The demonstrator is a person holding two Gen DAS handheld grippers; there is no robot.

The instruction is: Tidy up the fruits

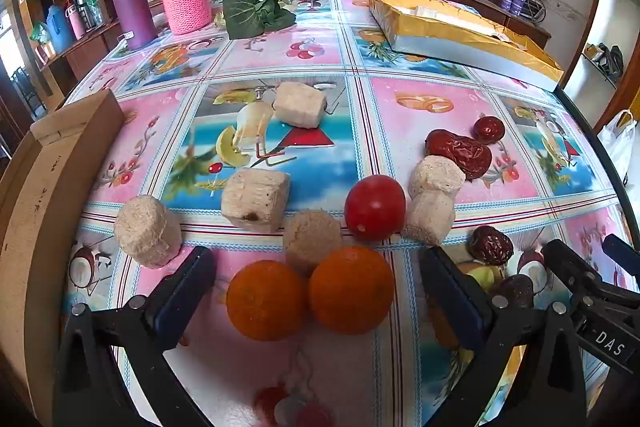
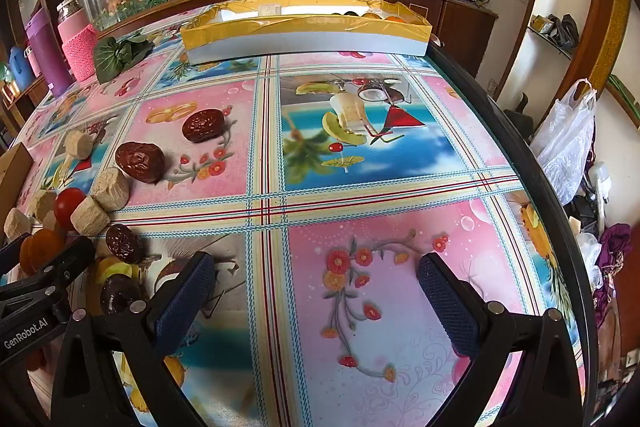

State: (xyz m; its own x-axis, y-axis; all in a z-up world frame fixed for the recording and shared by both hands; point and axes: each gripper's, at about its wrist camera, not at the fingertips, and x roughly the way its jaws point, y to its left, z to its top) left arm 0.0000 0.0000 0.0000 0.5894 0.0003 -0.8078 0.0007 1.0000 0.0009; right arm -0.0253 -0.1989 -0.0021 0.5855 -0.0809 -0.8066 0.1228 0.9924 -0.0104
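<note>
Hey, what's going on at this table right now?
A person holds a gripping tool in each hand over a table strewn with fruit. The left tool is open around two oranges, with a tomato, dried dates and pale chunks just beyond. The right tool is open over bare tablecloth. Neither holds anything. A long yellow box sits at the far side.

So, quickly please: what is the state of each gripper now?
Left gripper: open, holding nothing; two oranges lie between its fingers.
Right gripper: open, holding nothing.
</note>
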